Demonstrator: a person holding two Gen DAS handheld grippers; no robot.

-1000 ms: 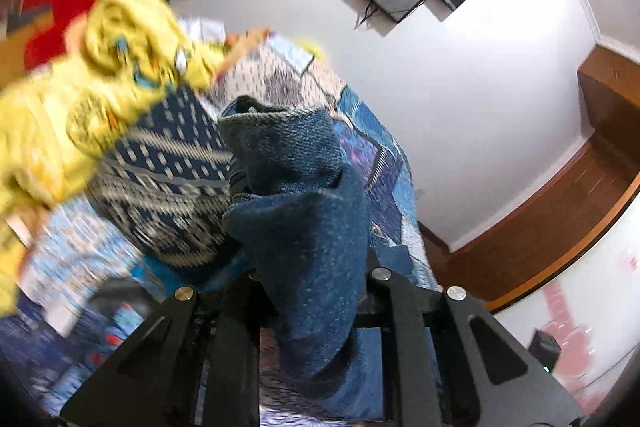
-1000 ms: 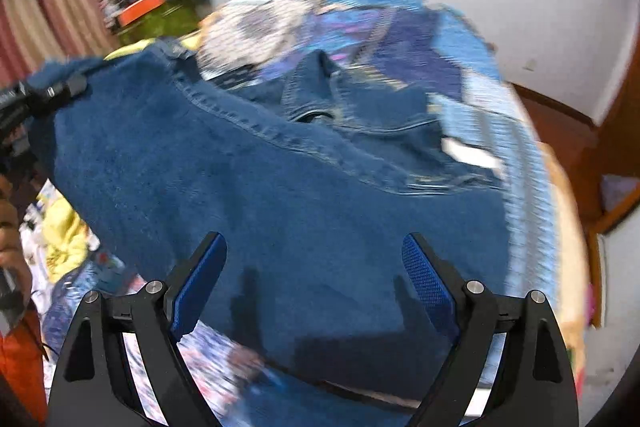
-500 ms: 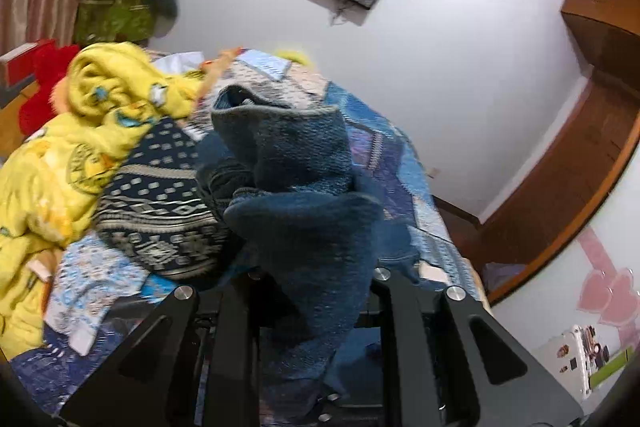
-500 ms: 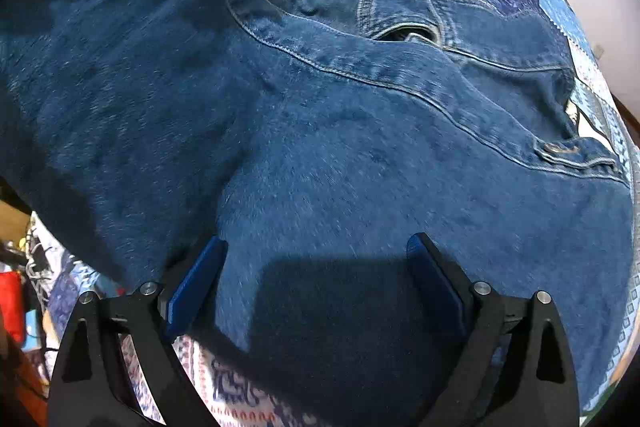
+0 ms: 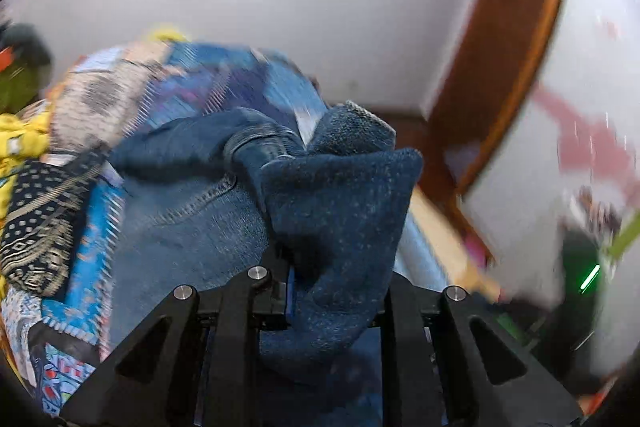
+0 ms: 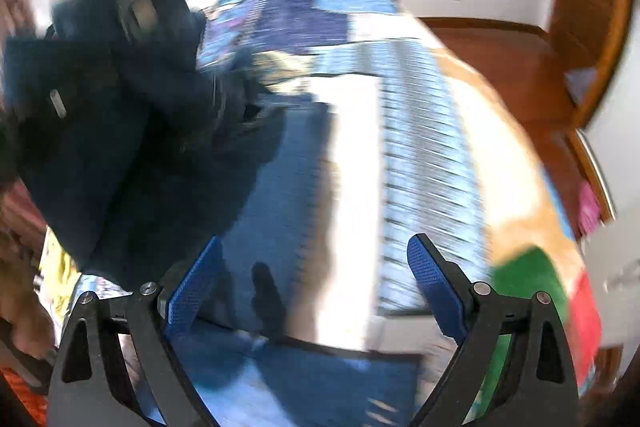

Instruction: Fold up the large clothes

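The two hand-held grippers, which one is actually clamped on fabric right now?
The left hand-held gripper: its jaws pinch a bunched fold of the blue jeans. The right hand-held gripper stands wide open, nothing between its blue pads.

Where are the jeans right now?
In the left wrist view the jeans are bunched at centre, clamped in the left gripper, trailing left over the patchwork bedspread beside the yellow garment.
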